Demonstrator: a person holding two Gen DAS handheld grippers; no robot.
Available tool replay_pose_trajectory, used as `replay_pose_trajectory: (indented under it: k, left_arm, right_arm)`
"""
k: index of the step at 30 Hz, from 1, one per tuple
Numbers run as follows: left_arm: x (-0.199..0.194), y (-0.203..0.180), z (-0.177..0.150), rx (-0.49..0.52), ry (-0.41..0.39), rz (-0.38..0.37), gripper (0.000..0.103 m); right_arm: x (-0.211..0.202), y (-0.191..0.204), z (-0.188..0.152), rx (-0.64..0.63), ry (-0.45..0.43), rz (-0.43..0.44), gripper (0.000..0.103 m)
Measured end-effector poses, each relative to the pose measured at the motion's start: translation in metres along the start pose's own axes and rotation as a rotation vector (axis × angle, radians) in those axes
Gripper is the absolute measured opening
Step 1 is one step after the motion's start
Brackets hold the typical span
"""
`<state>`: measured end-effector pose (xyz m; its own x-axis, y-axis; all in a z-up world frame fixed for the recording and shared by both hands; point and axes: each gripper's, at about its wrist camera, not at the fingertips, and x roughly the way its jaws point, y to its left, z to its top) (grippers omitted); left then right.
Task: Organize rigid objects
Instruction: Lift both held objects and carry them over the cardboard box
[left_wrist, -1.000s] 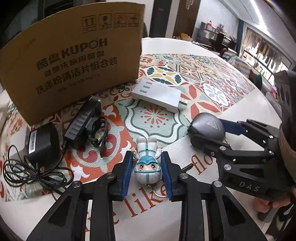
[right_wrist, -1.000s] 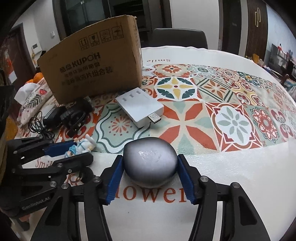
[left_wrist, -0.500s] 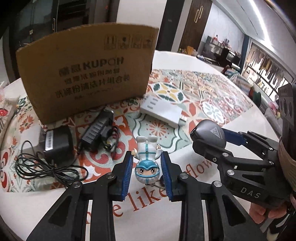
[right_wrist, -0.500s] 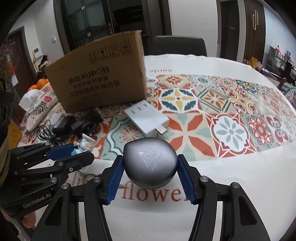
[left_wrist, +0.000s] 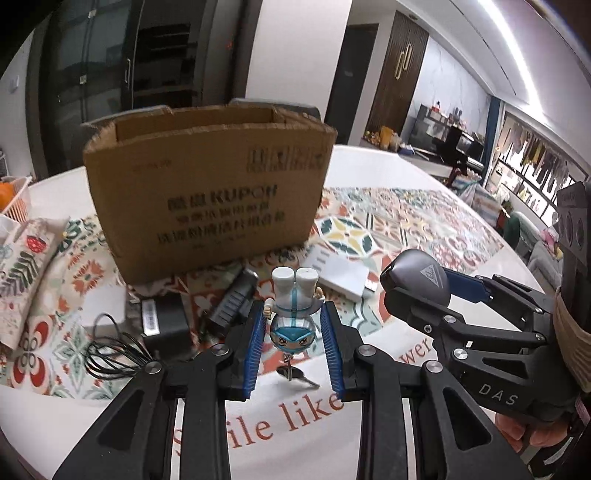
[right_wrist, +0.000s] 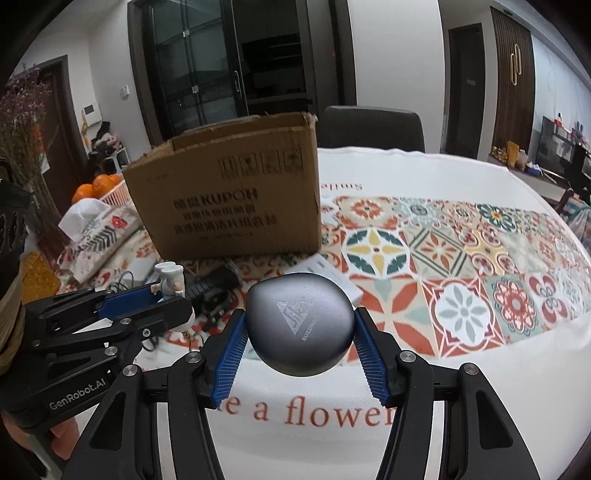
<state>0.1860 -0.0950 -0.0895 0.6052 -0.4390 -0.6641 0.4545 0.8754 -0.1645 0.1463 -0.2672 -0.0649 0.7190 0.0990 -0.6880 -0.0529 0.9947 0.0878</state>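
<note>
The astronaut figurine (left_wrist: 293, 310) is sitting head-down between the blue pads of the left hand-held gripper (left_wrist: 293, 328), which is clamping on its sides; its white feet are pointing up toward the cardboard box (left_wrist: 207, 199), and a small key (left_wrist: 295, 376) is dangling from its head on a short chain above the tabletop (left_wrist: 424, 177). The figurine is hanging clear of the surface, over the red lettering printed on the white cloth. In the right wrist view the same figurine (right_wrist: 170, 282) is showing only partly, at the tip of the left hand-held gripper (right_wrist: 162, 299).

The grey rounded case (right_wrist: 299, 325), marked with a triangular logo, is being pinched at its two sides by the right hand-held gripper (right_wrist: 299, 343), whose jaws are standing partly apart around it. It too is hanging above the tabletop (right_wrist: 461, 177), in front of the patterned tile cloth. From the left wrist view the case (left_wrist: 415, 277) is appearing just to the right of the figurine, at the tip of the right hand-held gripper (left_wrist: 417, 288), with part of a person's hand (left_wrist: 532, 435) showing under its handle.

The cardboard box (right_wrist: 229, 199) is standing open-topped at the far side. Lying before it are a white flat hub with a USB plug (left_wrist: 338, 273), a black ribbed adapter (left_wrist: 232, 302), and a black power brick (left_wrist: 162, 321) with a coiled black cable (left_wrist: 110, 354). A patterned tissue pouch (left_wrist: 26, 266) is lying to the left of the box, and oranges (right_wrist: 96, 186) are sitting in a white basket beyond it.
</note>
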Motion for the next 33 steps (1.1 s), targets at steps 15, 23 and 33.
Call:
replay_pose_trajectory:
  k: [15,23,33]
  left_arm:
    - [-0.037,0.018,0.038,0.006,-0.126,0.039,0.030]
    - [-0.053,0.028,0.068,0.012,-0.184,0.055,0.030]
    - [-0.068,0.037,0.102,0.027,-0.237,0.083,0.030]
  right_arm:
    - [-0.016,0.022,0.042,-0.027,-0.104,0.026,0.058]
    - [-0.023,0.033,0.073,-0.044,-0.164,0.040,0.058]
    - [-0.026,0.047,0.113,-0.061,-0.214,0.074,0.058]
